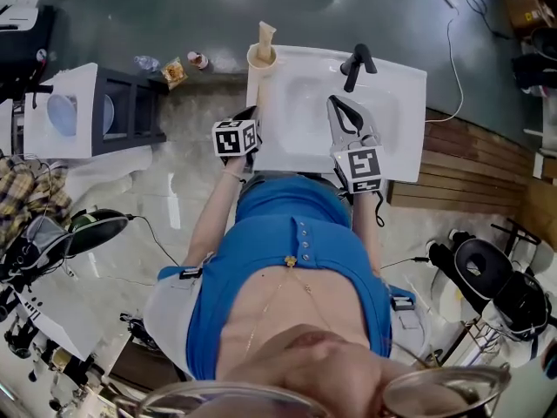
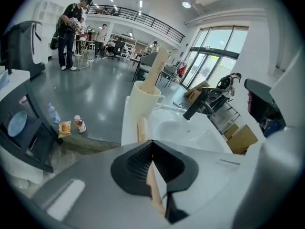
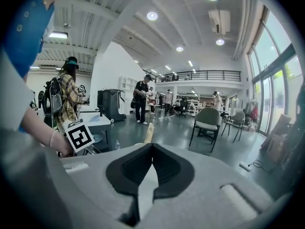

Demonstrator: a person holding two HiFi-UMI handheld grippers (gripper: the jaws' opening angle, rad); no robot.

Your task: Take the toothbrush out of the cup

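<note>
A cream cup [image 1: 259, 57] [image 2: 143, 104] stands on the far left corner of the white sink [image 1: 396, 151]. A beige toothbrush [image 1: 265, 35] [image 2: 156, 70] sticks up out of it. My left gripper [image 1: 251, 113] [image 2: 152, 144] hangs at the sink's left rim, short of the cup. It is shut on a second flat beige toothbrush [image 2: 142, 129], which runs up between the jaws and pokes out past their tips. My right gripper [image 1: 334, 103] [image 3: 151, 146] is over the basin, shut with nothing in it. The cup's toothbrush [image 3: 149, 132] shows just above its jaws.
A black tap [image 1: 357, 64] [image 2: 202, 104] stands at the back of the sink. Two small bottles and a snack pack [image 1: 174, 70] [image 2: 71, 125] lie on the floor left of the sink, beside a black and white cabinet [image 1: 96, 111]. People stand far off in the hall.
</note>
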